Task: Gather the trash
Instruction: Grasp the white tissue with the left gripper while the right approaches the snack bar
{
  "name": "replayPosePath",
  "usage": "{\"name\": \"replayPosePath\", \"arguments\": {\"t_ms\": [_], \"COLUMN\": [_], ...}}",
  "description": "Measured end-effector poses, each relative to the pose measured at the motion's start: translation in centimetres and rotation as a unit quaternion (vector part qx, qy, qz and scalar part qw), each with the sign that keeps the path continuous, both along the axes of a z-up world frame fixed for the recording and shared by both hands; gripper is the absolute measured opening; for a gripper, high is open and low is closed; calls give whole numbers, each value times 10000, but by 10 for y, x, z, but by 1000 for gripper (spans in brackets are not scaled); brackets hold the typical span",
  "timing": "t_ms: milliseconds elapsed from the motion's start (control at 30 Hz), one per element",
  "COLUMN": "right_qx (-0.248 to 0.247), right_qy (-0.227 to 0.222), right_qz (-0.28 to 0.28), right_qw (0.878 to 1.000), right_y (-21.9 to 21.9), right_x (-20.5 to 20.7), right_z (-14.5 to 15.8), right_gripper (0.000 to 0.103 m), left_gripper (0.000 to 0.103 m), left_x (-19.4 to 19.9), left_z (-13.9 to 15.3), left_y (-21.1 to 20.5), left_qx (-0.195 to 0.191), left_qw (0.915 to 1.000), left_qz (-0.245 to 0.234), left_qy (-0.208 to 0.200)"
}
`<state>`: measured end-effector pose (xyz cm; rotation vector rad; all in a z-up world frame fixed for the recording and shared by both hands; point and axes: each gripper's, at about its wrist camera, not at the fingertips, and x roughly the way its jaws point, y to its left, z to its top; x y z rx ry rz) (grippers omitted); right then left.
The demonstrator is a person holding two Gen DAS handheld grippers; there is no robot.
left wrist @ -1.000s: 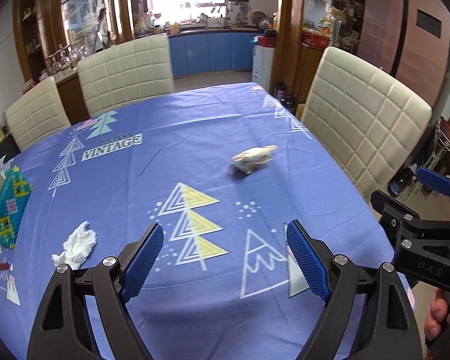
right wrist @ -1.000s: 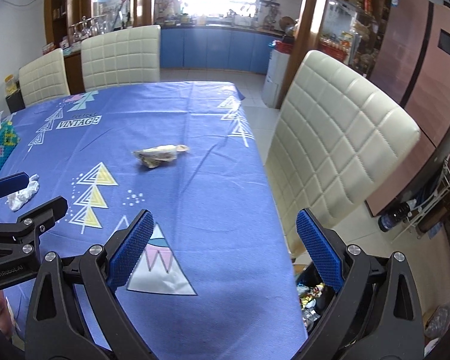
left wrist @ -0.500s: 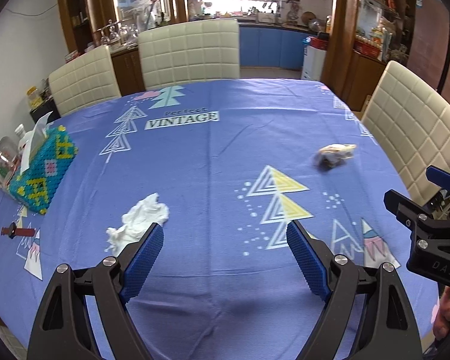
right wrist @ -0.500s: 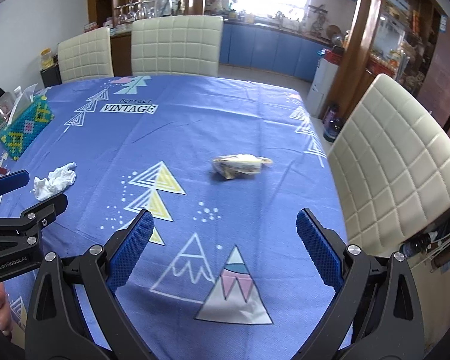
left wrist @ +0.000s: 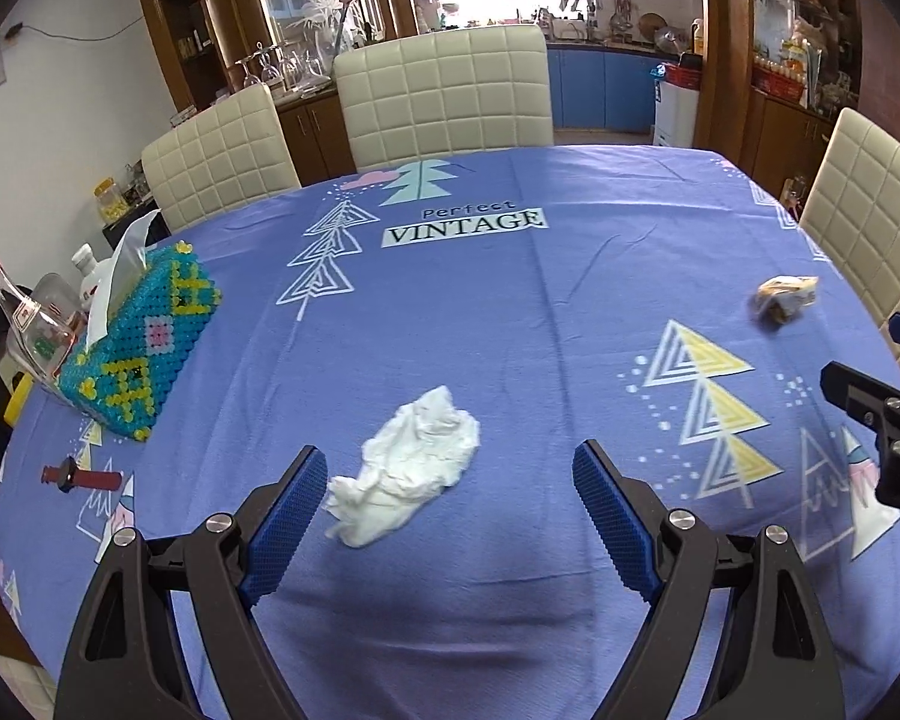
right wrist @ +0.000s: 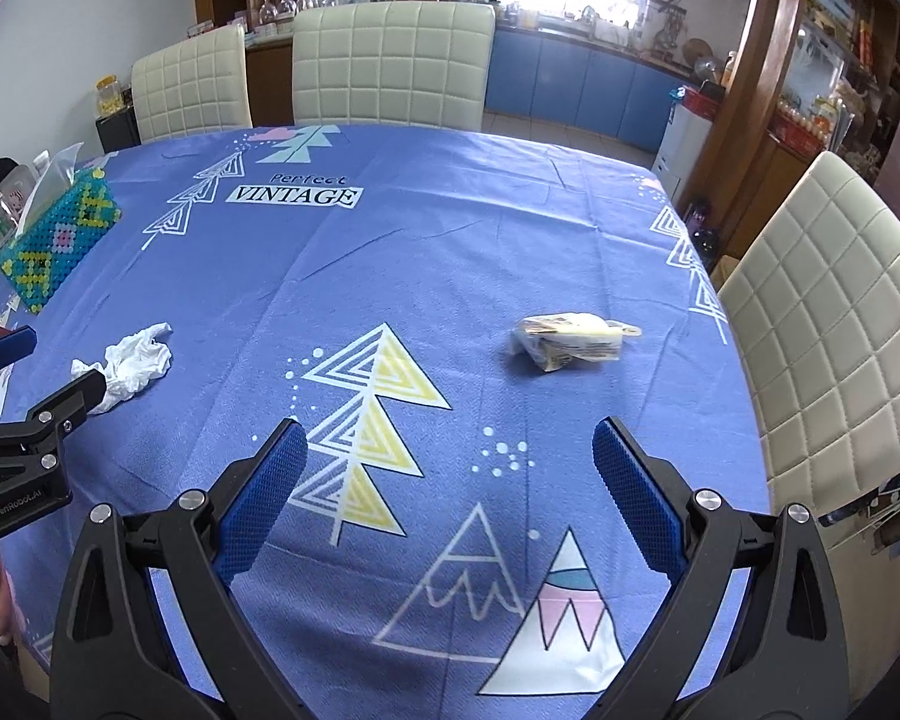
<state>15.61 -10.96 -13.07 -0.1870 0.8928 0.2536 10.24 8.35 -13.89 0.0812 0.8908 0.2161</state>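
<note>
The left gripper (left wrist: 450,516) hung low in the left wrist view, its blue pads spread wide and holding nothing. A crumpled white tissue (left wrist: 411,468) lay on the blue tablecloth (left wrist: 480,312) just ahead of it, closer to the left pad, its near end almost level with that pad's tip. Whether pad and tissue touched could not be made out.

In the right wrist view the right gripper (right wrist: 450,486) was likewise spread and empty at the bottom of the frame. A crushed wrapper (right wrist: 567,342) — pale, with print too blurred to read — sat on the cloth above and slightly right of centre, well apart from the pads. The same wrapper showed at the right edge of the left view, soft with blur.

The tissue appeared again at the left of the right view, partly hidden behind the black arm of the left gripper, which was cut off by the frame edge. A beaded tissue box (left wrist: 144,342) stood at the left of the table, with bottles (left wrist: 30,324) behind it half cut off. A small red-and-black object (left wrist: 78,476) lay near the lower left — too small to identify. Cream chairs (left wrist: 444,96) stood along the table's far side and right side.
</note>
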Motion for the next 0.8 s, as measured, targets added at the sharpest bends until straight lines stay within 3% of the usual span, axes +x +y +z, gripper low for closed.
{"name": "replayPosePath", "arguments": {"t_ms": [167, 567, 633, 800], "right_qx": [18, 23, 31, -42], "right_qy": [140, 411, 446, 433], "right_qz": [-114, -396, -410, -403], "right_qw": [9998, 9984, 9982, 9982], "right_y": [6, 9, 9, 9], "right_x": [8, 27, 29, 32], "right_z": [-11, -35, -37, -38], "right_gripper": [95, 95, 95, 95], "left_gripper": [82, 80, 56, 30], "left_x": [9, 29, 33, 43], "left_z": [-16, -59, -64, -67], "left_y": [15, 37, 38, 34], "left_qx": [197, -23, -78, -219], "left_qw": [9997, 9982, 9974, 9968], "left_qz": [-36, -18, -13, -48], "left_qy": [107, 606, 716, 763]}}
